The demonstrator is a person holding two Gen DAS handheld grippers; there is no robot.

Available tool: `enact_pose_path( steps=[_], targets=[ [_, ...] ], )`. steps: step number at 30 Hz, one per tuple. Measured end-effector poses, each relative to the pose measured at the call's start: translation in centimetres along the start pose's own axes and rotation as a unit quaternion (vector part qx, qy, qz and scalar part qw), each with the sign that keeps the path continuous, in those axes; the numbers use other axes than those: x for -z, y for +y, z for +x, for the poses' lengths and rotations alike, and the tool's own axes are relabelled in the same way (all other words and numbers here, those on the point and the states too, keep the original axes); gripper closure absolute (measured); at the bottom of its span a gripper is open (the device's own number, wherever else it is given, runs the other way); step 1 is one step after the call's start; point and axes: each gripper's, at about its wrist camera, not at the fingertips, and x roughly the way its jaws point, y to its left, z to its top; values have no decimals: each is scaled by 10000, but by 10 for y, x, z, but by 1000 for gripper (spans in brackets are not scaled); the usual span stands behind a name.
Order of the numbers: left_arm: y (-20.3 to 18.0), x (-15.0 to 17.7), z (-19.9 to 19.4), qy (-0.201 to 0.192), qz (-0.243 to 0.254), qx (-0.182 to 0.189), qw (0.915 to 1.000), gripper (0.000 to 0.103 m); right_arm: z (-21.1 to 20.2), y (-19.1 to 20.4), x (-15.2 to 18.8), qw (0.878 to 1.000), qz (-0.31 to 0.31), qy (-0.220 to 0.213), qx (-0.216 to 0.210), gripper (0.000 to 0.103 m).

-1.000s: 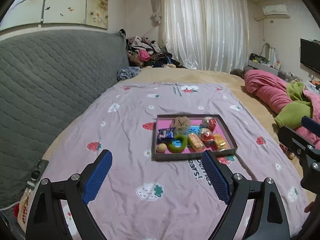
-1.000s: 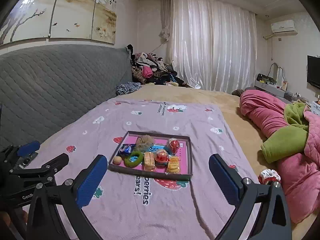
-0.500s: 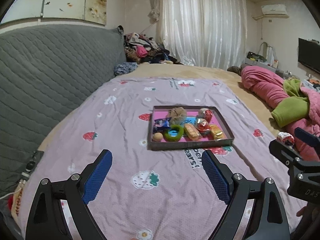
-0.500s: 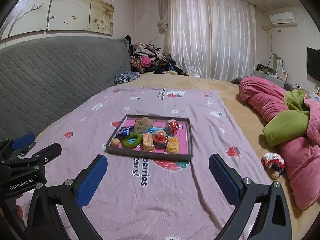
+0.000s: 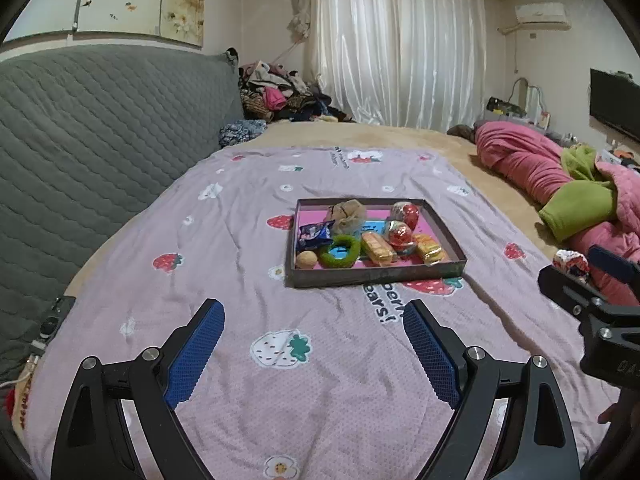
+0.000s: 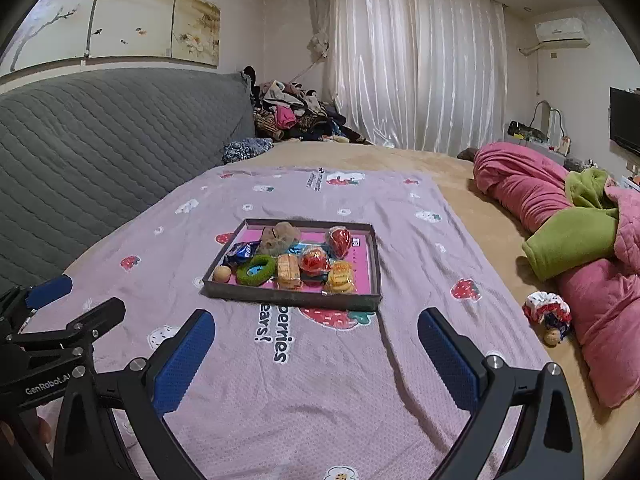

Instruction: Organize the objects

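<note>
Shallow dark cardboard tray [image 5: 372, 276] with pink floor sits mid-bed on lilac strawberry-print sheet [image 5: 280, 380], holding fuzzy green ring [image 5: 340, 251], wrapped biscuits [image 5: 378, 248], red foil sweets [image 5: 400, 234], a small walnut [image 5: 306, 259]. Left gripper [image 5: 314, 326] and right gripper [image 6: 316, 332] hover short of the tray, jaws spread wide, nothing between them

tray [image 5: 372, 276]: shallow, dark-walled (pink floor) | flat on bedspread [image 5: 240, 240] | holds snacks, green ring [image 5: 340, 251]
</note>
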Motion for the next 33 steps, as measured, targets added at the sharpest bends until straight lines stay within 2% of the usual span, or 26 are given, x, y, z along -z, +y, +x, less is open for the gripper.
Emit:
enact_pose_path(
  steps=[4, 11, 15, 17, 33],
  targets=[
    [-3, 7, 12, 110, 124, -212, 9996, 12, 8, -1, 8, 10000, 18, 53, 43, 1],
    [-1, 26, 31, 273, 33, -138, 9995, 11, 22, -5, 30, 9998, 24, 123, 178, 1],
    [4, 33, 42, 386, -63, -122, 9992, 12, 28, -8, 38, 9998, 60, 168, 57, 1],
    [5, 34, 47, 413, -40, -227, 9989, 11, 31, -9, 42, 9998, 95, 197, 28, 1],
    [13, 42, 62, 478, -174, -221, 9985, 12, 50, -15, 64, 9990, 132, 411, 103, 1]
  ],
)
